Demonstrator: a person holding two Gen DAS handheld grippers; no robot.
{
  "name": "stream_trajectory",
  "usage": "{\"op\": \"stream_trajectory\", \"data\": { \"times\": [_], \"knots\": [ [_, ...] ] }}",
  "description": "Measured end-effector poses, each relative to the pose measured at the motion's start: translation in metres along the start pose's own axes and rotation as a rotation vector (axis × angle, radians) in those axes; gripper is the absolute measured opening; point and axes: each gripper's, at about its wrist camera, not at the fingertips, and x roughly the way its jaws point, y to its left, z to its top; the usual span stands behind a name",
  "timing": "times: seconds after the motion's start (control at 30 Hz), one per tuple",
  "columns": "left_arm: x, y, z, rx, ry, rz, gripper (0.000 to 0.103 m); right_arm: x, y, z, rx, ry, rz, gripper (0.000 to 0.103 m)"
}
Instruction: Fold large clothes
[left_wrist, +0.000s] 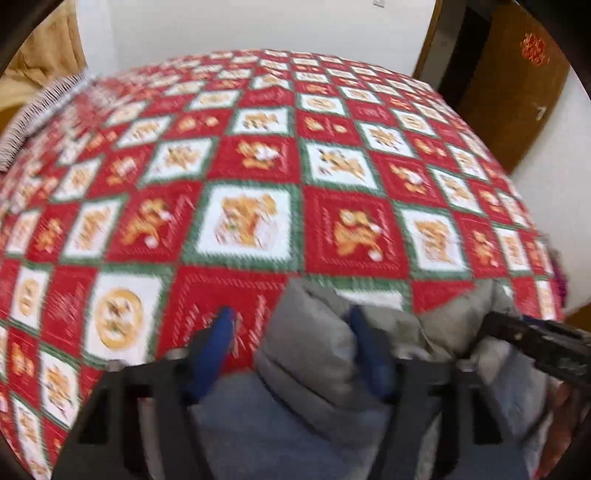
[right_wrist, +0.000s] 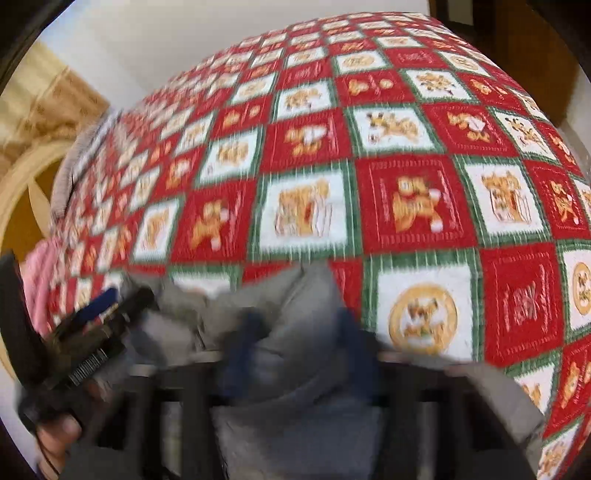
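Left wrist view: the left claw (left_wrist: 291, 347) has two blue fingers (left_wrist: 218, 354) set wide apart, and a fold of the puffy grey padded garment (left_wrist: 314, 354) lies between them, against the right one. I cannot tell if the claw is pinching the cloth, because the picture is blurry. The garment is bunched at the near edge of the bed, on top of the quilt with red, white and green squares (left_wrist: 258, 166). The black right claw (left_wrist: 535, 339) pokes in from the right, touching the grey cloth.

In the right wrist view, the right claw (right_wrist: 299, 347) has its blue fingers (right_wrist: 245, 354) on both sides of a hump of the grey garment (right_wrist: 295, 306). They look closed on it. The left claw (right_wrist: 99, 314) is at the left. A pink cloth (right_wrist: 40, 273) lies beside the quilt (right_wrist: 406, 166).
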Motion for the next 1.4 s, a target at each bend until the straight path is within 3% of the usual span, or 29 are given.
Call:
{"op": "stream_trajectory", "data": {
  "times": [0.07,0.17,0.4,0.5,0.7,0.87,0.93,1.0,1.07,1.13,1.23,1.3,1.4],
  "knots": [
    [-0.007,0.001,-0.01,0.019,0.013,-0.036,0.03,-0.006,-0.001,-0.012,-0.033,-0.013,-0.03,0.016],
    [-0.025,0.002,-0.026,0.075,-0.01,-0.046,0.018,-0.027,-0.008,-0.03,-0.07,-0.051,-0.058,0.008],
    [-0.069,0.017,-0.065,0.134,-0.049,-0.107,0.017,-0.066,-0.02,-0.072,-0.133,-0.098,-0.066,0.004],
    [-0.076,0.018,-0.089,0.197,-0.062,-0.087,0.017,-0.076,-0.031,-0.096,-0.147,-0.117,-0.069,0.004],
    [-0.078,0.001,-0.123,0.363,-0.105,0.01,0.017,-0.06,-0.05,-0.121,-0.126,-0.095,-0.085,0.004],
    [-0.088,0.002,-0.136,0.4,-0.13,-0.015,0.018,-0.046,-0.056,-0.137,-0.148,-0.096,-0.122,0.004],
    [-0.102,0.006,-0.135,0.376,-0.187,-0.022,0.02,-0.044,-0.056,-0.14,-0.174,-0.121,-0.149,0.004],
    [-0.117,0.01,-0.13,0.341,-0.24,-0.033,0.033,-0.044,-0.055,-0.142,-0.197,-0.149,-0.163,0.004],
    [-0.134,0.013,-0.124,0.284,-0.311,-0.038,0.079,-0.043,-0.054,-0.144,-0.211,-0.173,-0.176,0.004],
    [-0.15,0.019,-0.12,0.226,-0.406,-0.032,0.094,-0.041,-0.054,-0.146,-0.222,-0.191,-0.179,0.004],
    [-0.156,0.025,-0.108,0.146,-0.456,-0.064,0.097,-0.039,-0.054,-0.15,-0.237,-0.207,-0.182,0.004],
    [-0.146,0.018,-0.096,0.124,-0.439,-0.068,0.097,-0.036,-0.053,-0.152,-0.247,-0.217,-0.185,0.004],
    [-0.116,-0.002,-0.087,0.175,-0.382,0.043,0.097,-0.037,-0.056,-0.152,-0.232,-0.23,-0.162,0.004]
  ]
}}
